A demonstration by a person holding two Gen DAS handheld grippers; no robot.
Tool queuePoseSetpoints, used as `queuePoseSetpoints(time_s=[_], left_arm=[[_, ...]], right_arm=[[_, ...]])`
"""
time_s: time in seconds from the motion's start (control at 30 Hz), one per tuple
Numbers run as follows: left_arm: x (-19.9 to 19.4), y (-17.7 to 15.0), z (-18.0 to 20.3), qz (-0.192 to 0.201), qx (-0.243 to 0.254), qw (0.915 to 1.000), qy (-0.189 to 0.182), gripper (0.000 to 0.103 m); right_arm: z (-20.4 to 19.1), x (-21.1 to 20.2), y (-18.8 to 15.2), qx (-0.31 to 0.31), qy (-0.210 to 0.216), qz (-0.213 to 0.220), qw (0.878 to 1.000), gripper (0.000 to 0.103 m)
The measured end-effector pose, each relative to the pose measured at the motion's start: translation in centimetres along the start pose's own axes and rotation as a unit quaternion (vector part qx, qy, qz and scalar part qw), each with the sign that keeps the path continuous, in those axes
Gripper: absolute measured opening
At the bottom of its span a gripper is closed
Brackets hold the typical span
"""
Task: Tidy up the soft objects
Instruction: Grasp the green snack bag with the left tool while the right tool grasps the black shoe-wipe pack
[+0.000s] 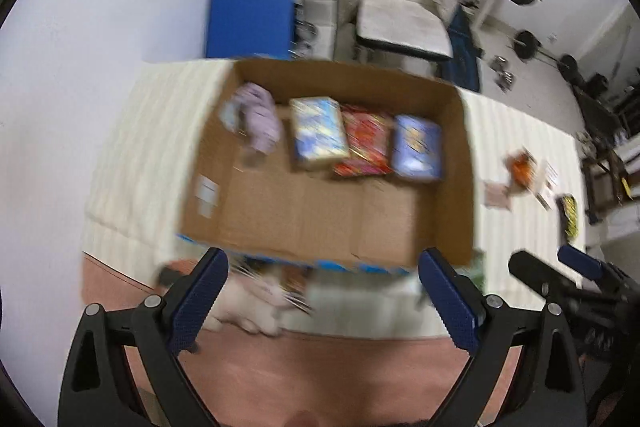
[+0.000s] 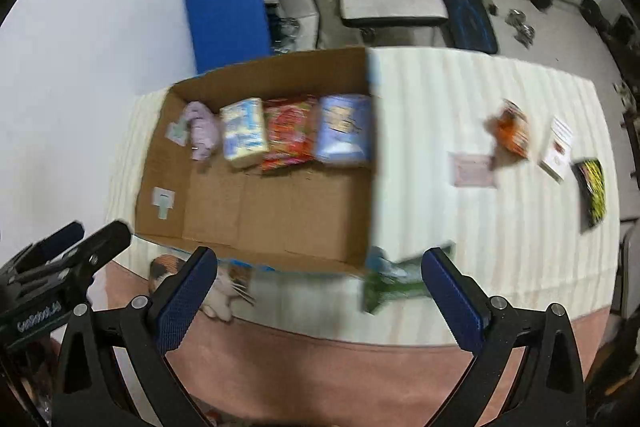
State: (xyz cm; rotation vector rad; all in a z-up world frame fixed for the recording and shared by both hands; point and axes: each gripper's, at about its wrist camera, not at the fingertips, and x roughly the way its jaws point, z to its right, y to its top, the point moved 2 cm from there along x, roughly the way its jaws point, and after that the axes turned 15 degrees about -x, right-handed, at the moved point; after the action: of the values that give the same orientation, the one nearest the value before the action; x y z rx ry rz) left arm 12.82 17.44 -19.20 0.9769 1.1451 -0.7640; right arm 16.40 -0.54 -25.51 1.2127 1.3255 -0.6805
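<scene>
Above the near edge of the striped table [image 2: 460, 107], both grippers hang side by side, pointing forward and down at the box [image 1: 280, 215]. Left gripper [image 1: 322, 301] has its jaws spread wide and empty, its blue pads over the box's near wall; the plush cat [image 1: 256, 303] lies on the table just below, against the box's outside. Right gripper [image 2: 320, 301] is likewise wide open and holds nothing, with the green pouch [image 2: 394, 281] beside its right finger at the box's near right corner. Inside the box, along the far wall, sit a lilac plush [image 2: 202, 129], a blue-yellow pack [image 2: 244, 133], a red pack [image 2: 288, 133] and a blue pack [image 2: 344, 129], touching in a row. An orange packet [image 2: 512, 131], a pink card [image 2: 472, 169], a white card [image 2: 558, 149] and a black-yellow pouch [image 2: 592, 193] lie well apart to the right. Both views are blurred.
</scene>
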Motion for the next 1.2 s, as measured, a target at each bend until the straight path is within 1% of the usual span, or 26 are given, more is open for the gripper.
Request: queuePoseSetpoints(time_s=[0.1,0.2,0.27,0.3,0.33,0.37,0.4,0.43,0.5,0.53,0.67,0.73,0.83,0.93,1.0,1.03,1.07,1.1,1.2], left_arm=[[2.5,-3.2,3.5,-0.036,0.023,0.999,-0.011,0.098],[5.9,-6.0,7.0,-0.071,0.051,0.9962,-0.006,0.098],[8.5,-7.6,9.4,-0.102,0.051,0.9935,-0.002,0.098],[9.8,-8.3,10.3,-0.12,0.042,0.9918,-0.01,0.098],[11.4,-8.9,11.1,-0.147,0.026,0.9886,-0.024,0.098],[13.1,-9.5,11.7,-0.171,0.003,0.9851,-0.019,0.098],[14.4,-9.9,12.1,-0.183,-0.015,0.9829,-0.017,0.098],[15.5,-10.1,12.4,-0.19,-0.035,0.9808,-0.024,0.098],[17.5,-10.6,12.9,-0.202,-0.068,0.977,-0.013,0.098],[18.4,-10.8,13.2,-0.212,-0.086,0.9732,-0.022,0.098],[20.7,-11.1,13.8,-0.223,-0.133,0.9654,-0.02,0.098],[21.4,-11.2,13.8,-0.221,-0.154,0.963,-0.013,0.098],[21.9,-10.9,13.7,-0.201,-0.192,0.9605,-0.011,0.098],[21.9,-10.7,13.8,-0.189,-0.215,0.9581,-0.013,0.096],[21.9,-10.9,14.1,-0.183,-0.226,0.9564,-0.02,0.081],[21.8,-10.9,14.2,-0.182,-0.227,0.9564,-0.022,0.078],[21.8,-11.1,14.5,-0.181,-0.225,0.957,-0.026,0.07],[21.7,-11.4,14.8,-0.18,-0.219,0.9585,-0.03,0.066],[21.3,-12.5,15.8,-0.181,-0.2,0.9624,-0.032,0.062]], right_arm=[[4.8,-0.6,-3.2,0.028,-0.022,-0.016,0.999,0.103],[10.4,-0.7,-6.9,0.064,-0.043,-0.036,0.996,0.103],[14.3,-0.4,-9.3,0.094,-0.049,-0.057,0.993,0.103],[16.1,-0.2,-10.5,0.107,-0.051,-0.063,0.991,0.103],[17.6,-0.1,-11.2,0.116,-0.053,-0.066,0.99,0.103],[19.1,0.1,-12.2,0.126,-0.057,-0.07,0.988,0.103],[20.5,0.3,-13.0,0.135,-0.059,-0.074,0.986,0.103],[21.6,0.5,-13.7,0.141,-0.057,-0.074,0.986,0.103],[23.7,1.0,-14.9,0.154,-0.053,-0.074,0.984,0.103],[24.8,1.3,-15.6,0.161,-0.051,-0.076,0.983,0.103],[27.6,2.3,-17.1,0.174,-0.047,-0.082,0.98,0.103],[28.4,2.7,-17.3,0.175,-0.049,-0.087,0.979,0.103],[29.6,3.0,-17.5,0.171,-0.052,-0.089,0.98,0.103],[30.1,3.4,-17.3,0.166,-0.052,-0.092,0.98,0.103],[30.3,3.7,-16.9,0.159,-0.049,-0.093,0.982,0.103],[30.4,3.8,-16.7,0.155,-0.049,-0.094,0.982,0.103],[30.4,3.9,-16.6,0.152,-0.048,-0.095,0.983,0.103],[30.4,4.0,-16.4,0.149,-0.046,-0.095,0.983,0.103],[30.5,4.1,-16.0,0.144,-0.039,-0.092,0.984,0.103]])
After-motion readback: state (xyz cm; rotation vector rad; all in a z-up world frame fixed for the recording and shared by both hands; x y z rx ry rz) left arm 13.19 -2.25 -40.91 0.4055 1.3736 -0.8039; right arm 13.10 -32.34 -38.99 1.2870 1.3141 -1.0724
